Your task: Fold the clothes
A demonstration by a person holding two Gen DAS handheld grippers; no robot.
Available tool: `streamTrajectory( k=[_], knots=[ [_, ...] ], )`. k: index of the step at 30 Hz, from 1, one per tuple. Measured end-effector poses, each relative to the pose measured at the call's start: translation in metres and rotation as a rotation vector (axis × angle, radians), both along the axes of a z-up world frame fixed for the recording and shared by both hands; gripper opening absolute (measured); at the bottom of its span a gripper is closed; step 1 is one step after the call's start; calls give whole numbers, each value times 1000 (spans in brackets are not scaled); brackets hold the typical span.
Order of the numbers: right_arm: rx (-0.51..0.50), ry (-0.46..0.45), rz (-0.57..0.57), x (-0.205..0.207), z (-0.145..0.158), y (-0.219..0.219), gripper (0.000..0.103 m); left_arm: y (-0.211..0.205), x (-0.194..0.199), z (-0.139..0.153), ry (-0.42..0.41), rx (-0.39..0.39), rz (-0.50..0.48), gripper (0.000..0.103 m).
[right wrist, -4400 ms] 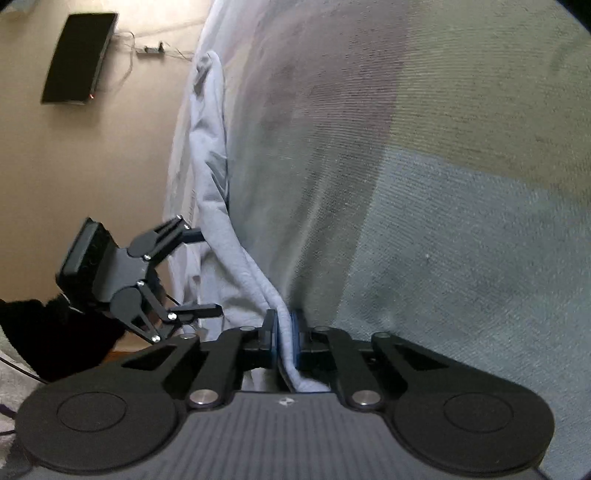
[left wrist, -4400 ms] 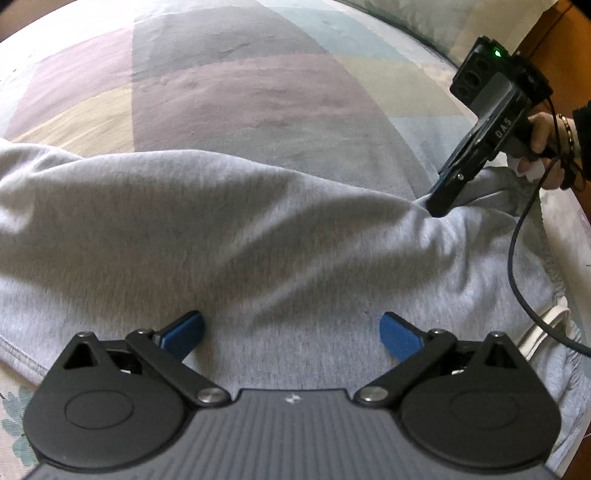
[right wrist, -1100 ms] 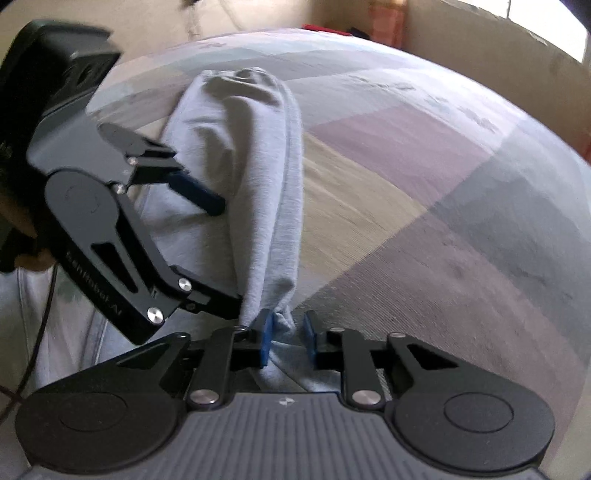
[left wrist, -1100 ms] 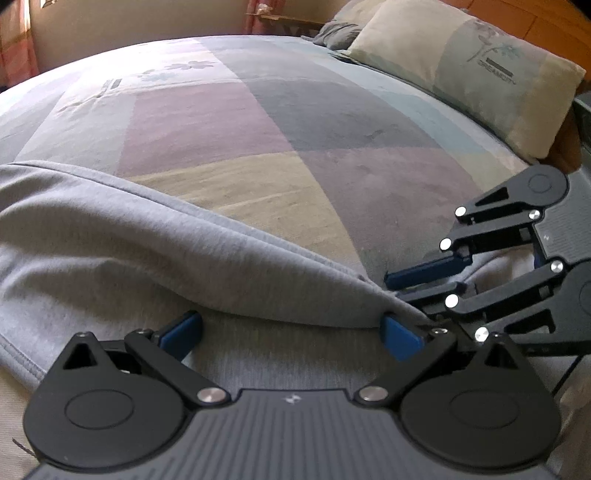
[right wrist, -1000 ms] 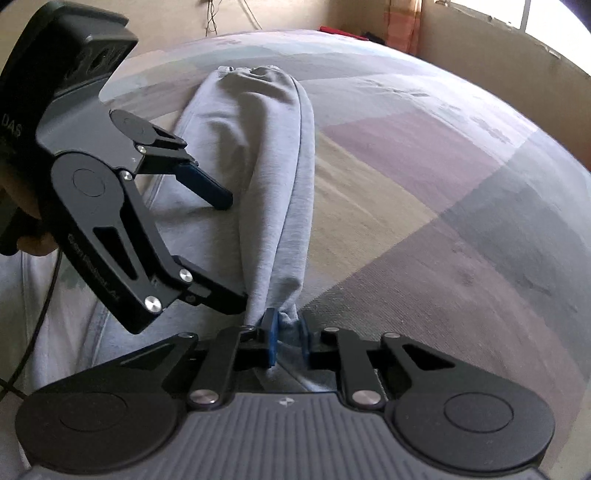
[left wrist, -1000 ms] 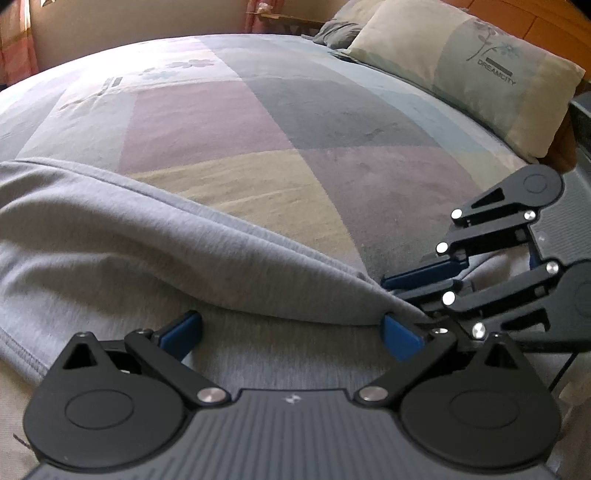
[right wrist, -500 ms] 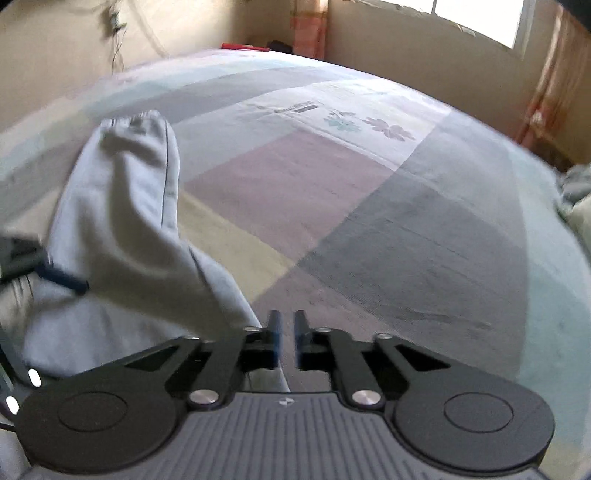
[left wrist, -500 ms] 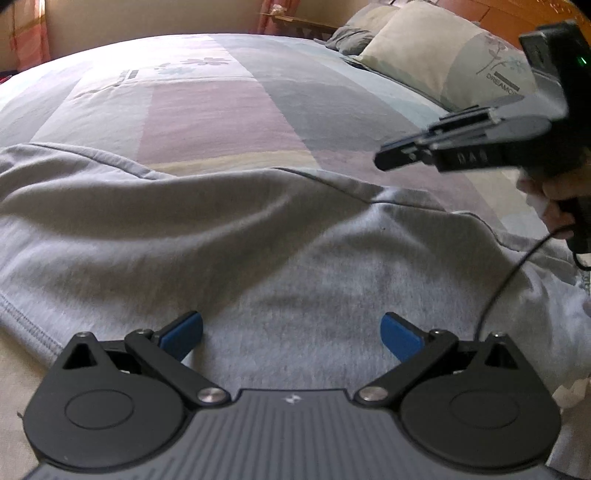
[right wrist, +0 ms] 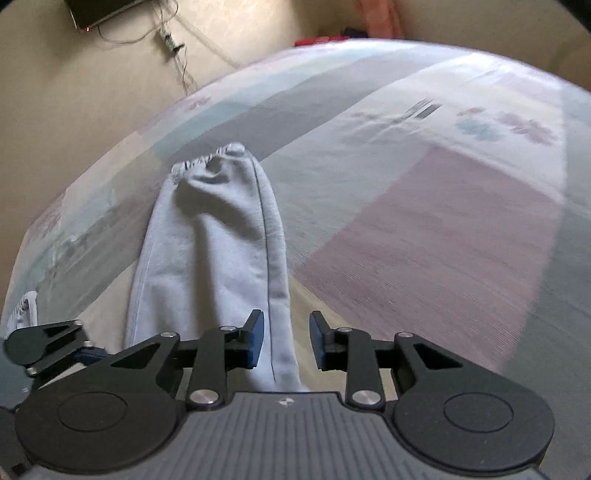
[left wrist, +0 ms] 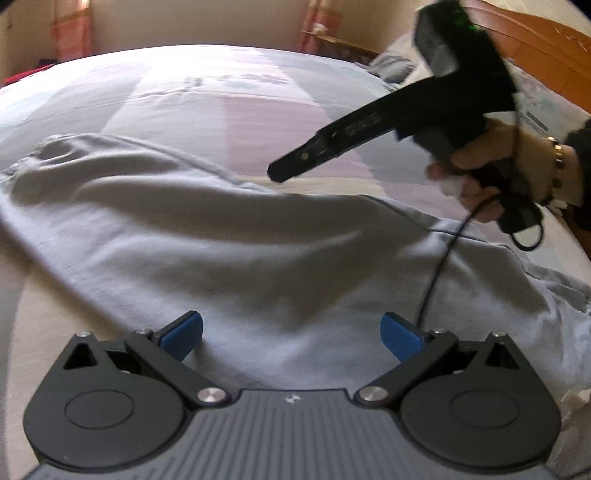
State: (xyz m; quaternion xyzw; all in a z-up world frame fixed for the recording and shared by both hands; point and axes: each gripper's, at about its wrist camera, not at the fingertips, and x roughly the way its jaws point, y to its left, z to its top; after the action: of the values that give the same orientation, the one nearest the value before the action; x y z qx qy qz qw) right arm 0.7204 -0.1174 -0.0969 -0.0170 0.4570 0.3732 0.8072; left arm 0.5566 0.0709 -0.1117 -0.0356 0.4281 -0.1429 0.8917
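Note:
Grey sweatpants [left wrist: 221, 240] lie lengthwise on the bed. My left gripper [left wrist: 291, 332] hovers open just above them, and its blue pads [left wrist: 181, 334] hold nothing. A hand carries my right gripper [left wrist: 280, 173] in the air above the far edge of the cloth, with nothing hanging from it. In the right wrist view my right gripper [right wrist: 286, 341] has its jaws opening. One pant leg [right wrist: 221, 251] runs away beneath them to its ribbed cuff [right wrist: 214, 158], and the pads do not press on it. My left gripper [right wrist: 44, 347] shows at the lower left.
The bed cover [right wrist: 424, 221] has pastel blocks and flower prints. A wooden headboard [left wrist: 535, 44] and blurred pillows stand at the right. A black cable [left wrist: 436, 266] trails from my right gripper across the cloth. A dark screen [right wrist: 99, 11] hangs on the far wall.
My right gripper has let go of the cloth edge, lifted and swung off, its jaws parting. The raised fold has dropped flat. My left gripper stays open and has shifted a little.

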Motion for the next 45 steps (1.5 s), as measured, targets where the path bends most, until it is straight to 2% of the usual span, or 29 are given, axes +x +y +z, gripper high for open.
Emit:
streamTrajectory(
  k=[2, 4, 6, 12, 15, 22, 25, 26, 30, 36, 37, 38, 39, 40, 41, 43, 44, 45],
  knots=[
    [-33, 39, 9, 10, -13, 14, 29, 12, -3, -1, -1, -6, 28, 102],
    [-3, 74, 53, 11, -17, 22, 4, 25, -6, -2, -2, -22, 57, 102],
    [-69, -1, 91, 7, -16, 33, 4, 36, -10, -3, 2, -43, 81, 102],
    [-84, -114, -99, 30, 3, 34, 6, 54, -11, -3, 27, -117, 151, 102],
    [-9, -93, -113, 22, 17, 17, 13, 65, -7, 4, 18, -149, 189, 102],
    [-78, -37, -103, -45, 27, -42, 17, 112, 28, 14, -32, -191, 352, 100],
    [-97, -11, -138, -82, 27, -66, 23, 146, 55, 2, 6, -236, 452, 85],
    [-97, -2, -156, -93, 27, -73, 24, 158, 63, -2, 13, -258, 481, 76],
    [-80, 46, -226, -130, 25, -86, 25, 195, 96, -7, -5, -317, 551, 74],
    [-40, 88, -301, -157, 19, -80, 28, 209, 145, -4, -29, -182, 521, 73],
    [-34, 87, -314, -159, 19, -77, 29, 208, 150, -4, -36, -149, 518, 67],
    [-28, 85, -330, -160, 18, -75, 29, 208, 155, -4, -40, -105, 523, 49],
    [-21, 82, -344, -161, 17, -72, 29, 207, 158, -3, -41, -52, 537, 27],
    [-16, 82, -358, -160, 16, -69, 29, 207, 158, -3, -40, -7, 548, 19],
    [-12, 83, -373, -160, 16, -66, 29, 206, 157, -2, -43, 18, 547, 16],
    [-23, 75, -389, -159, 17, -60, 29, 206, 154, 0, -46, 56, 538, 17],
    [-42, 70, -393, -157, 17, -56, 31, 205, 153, 1, -46, 79, 534, 24],
    [-69, 61, -396, -156, 17, -52, 40, 206, 151, 4, -41, 94, 534, 28]
  ],
)
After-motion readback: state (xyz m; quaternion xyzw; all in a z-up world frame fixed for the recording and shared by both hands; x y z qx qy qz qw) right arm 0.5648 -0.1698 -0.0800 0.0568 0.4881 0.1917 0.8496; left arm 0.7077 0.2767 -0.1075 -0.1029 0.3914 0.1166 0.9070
